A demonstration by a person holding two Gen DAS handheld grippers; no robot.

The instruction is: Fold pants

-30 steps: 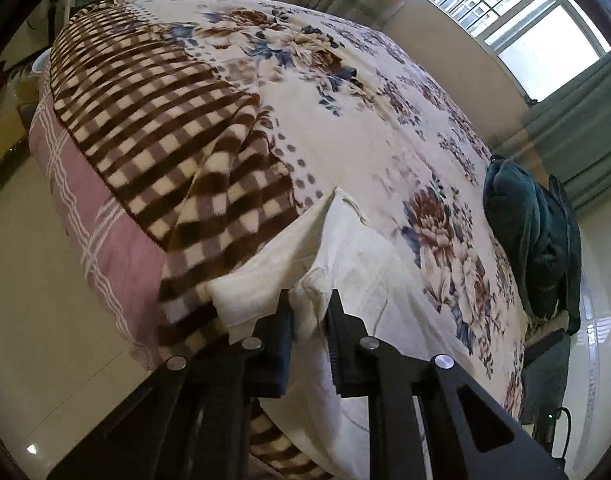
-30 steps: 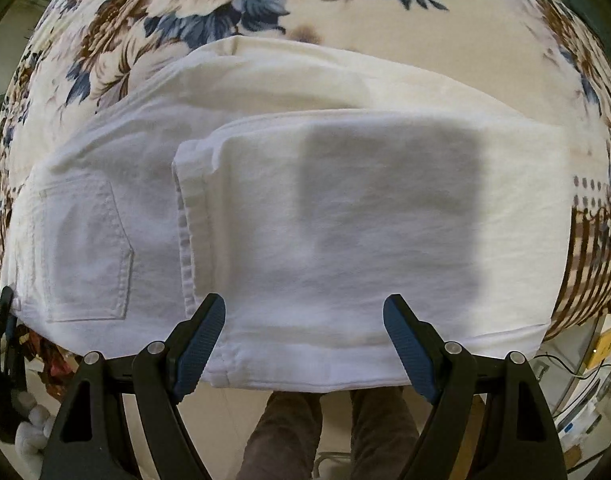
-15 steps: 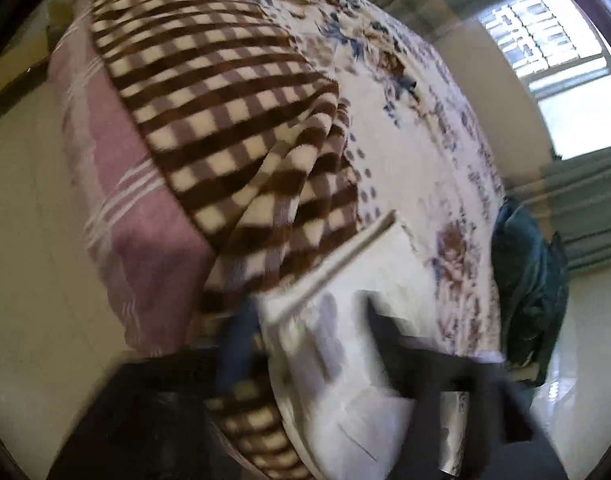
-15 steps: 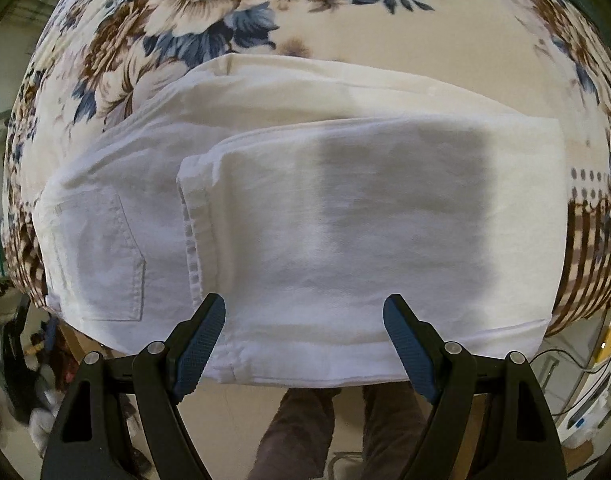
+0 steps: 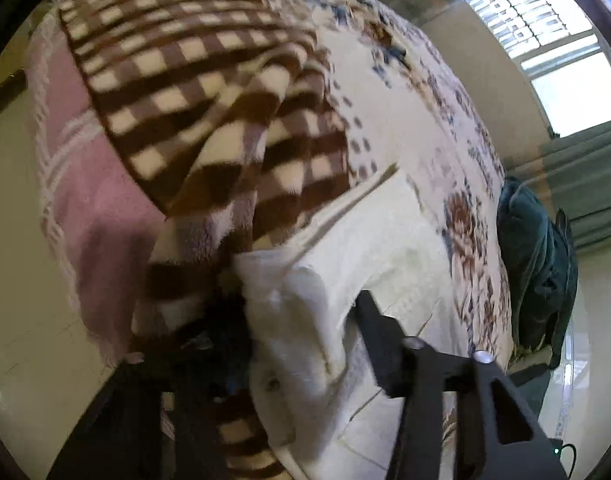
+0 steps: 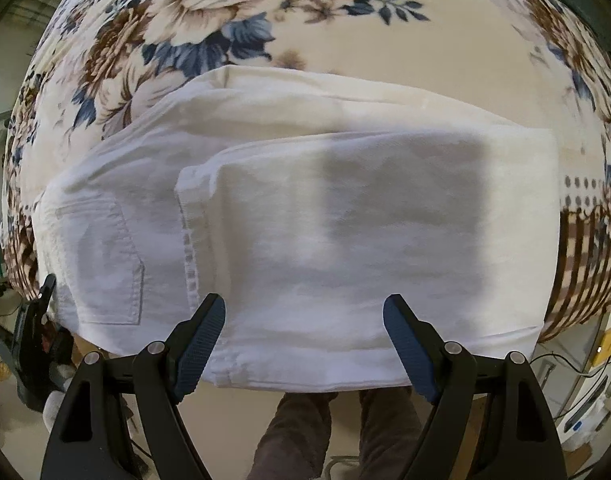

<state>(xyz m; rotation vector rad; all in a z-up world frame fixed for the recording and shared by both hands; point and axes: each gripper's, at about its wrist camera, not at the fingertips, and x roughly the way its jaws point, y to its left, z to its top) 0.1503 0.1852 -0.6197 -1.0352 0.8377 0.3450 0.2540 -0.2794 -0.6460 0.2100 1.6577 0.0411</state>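
A bed (image 5: pixel 405 128) fills most of the left wrist view, covered by a cream floral bedspread (image 6: pixel 345 40) with blue and brown flowers. A brown-and-cream checked blanket (image 5: pixel 209 80) lies over one end, and a pink blanket (image 5: pixel 89 184) hangs down the side below it. The floor (image 5: pixel 21 320) is pale glossy tile. A barred window (image 5: pixel 553 40) lets in bright daylight, with grey-green curtains (image 5: pixel 585 168) beside it. A dark green cushion (image 5: pixel 537 264) rests at the bed's far edge.
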